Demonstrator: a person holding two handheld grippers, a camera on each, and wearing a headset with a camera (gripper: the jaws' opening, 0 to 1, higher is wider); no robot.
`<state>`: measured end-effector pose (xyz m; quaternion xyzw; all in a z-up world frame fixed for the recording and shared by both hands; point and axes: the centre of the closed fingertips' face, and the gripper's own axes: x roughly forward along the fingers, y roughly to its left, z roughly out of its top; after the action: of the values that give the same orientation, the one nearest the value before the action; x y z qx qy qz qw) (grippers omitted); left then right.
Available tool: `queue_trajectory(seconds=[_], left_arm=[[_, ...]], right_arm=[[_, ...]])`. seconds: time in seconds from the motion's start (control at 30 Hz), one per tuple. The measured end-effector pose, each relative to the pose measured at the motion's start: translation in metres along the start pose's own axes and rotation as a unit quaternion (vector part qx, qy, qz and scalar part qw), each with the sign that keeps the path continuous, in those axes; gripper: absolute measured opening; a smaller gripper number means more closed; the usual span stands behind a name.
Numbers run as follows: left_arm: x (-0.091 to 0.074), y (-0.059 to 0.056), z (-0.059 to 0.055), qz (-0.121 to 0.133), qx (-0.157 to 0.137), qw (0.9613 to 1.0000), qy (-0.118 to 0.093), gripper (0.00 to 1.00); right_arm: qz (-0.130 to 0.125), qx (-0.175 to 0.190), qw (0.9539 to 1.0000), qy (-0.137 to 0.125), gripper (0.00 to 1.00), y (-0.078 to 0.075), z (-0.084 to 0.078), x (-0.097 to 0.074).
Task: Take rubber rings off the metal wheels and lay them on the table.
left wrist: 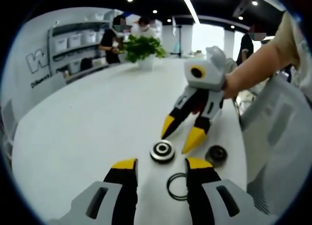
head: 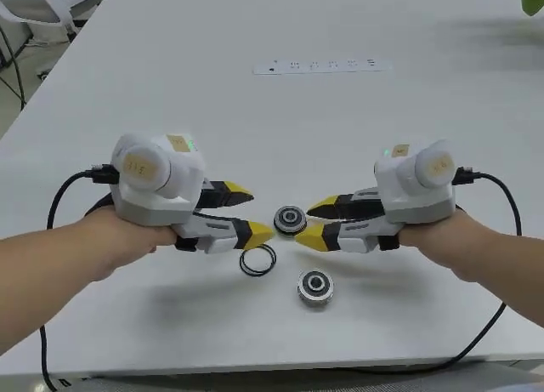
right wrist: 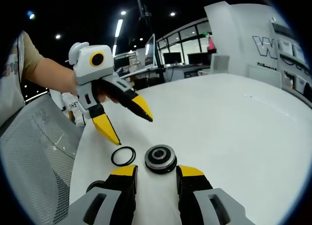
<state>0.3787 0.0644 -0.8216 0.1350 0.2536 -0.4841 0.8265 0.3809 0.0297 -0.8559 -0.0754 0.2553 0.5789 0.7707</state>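
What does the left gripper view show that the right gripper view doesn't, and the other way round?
Left gripper view: a second metal wheel near the right gripper, and a potted plant. Right gripper view: the left gripper and distant monitors. Both: one metal wheel just ahead of open jaws, and black rubber rings lying on the white table.

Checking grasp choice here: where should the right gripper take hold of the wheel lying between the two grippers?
By its outer rim, across the diameter, coming in low from the person's right. The wheel lies flat on the table just ahead of the right gripper, jaws open.
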Motion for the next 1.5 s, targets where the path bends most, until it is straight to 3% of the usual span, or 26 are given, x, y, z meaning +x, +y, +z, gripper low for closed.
queue_trajectory(seconds=[0.37, 1.1, 1.27, 1.43, 1.5], left_arm=[[0.017, -0.003, -0.001, -0.009, 0.004, 0.9999, 0.009, 0.38], [0.043, -0.008, 0.002, -0.029, 0.011, 0.9992, 0.026, 0.20], [0.043, -0.002, 0.001, -0.017, 0.010, 0.9994, 0.028, 0.14], [0.045, -0.001, 0.001, -0.009, 0.026, 0.9993, 0.025, 0.14], [0.045, -0.001, 0.002, -0.003, 0.017, 0.9996, 0.020, 0.14]], right_arm=[[-0.003, -0.001, 1.0000, -0.001, 0.32, -0.001, -0.001, 0.002], [-0.005, 0.000, 1.0000, -0.008, 0.32, -0.002, 0.000, 0.001], [-0.004, -0.003, 1.0000, -0.007, 0.32, -0.001, 0.000, 0.002], [-0.007, -0.003, 0.9999, -0.011, 0.32, -0.002, 0.002, 0.003], [-0.009, -0.005, 0.9999, -0.012, 0.32, -0.002, 0.003, 0.004]])
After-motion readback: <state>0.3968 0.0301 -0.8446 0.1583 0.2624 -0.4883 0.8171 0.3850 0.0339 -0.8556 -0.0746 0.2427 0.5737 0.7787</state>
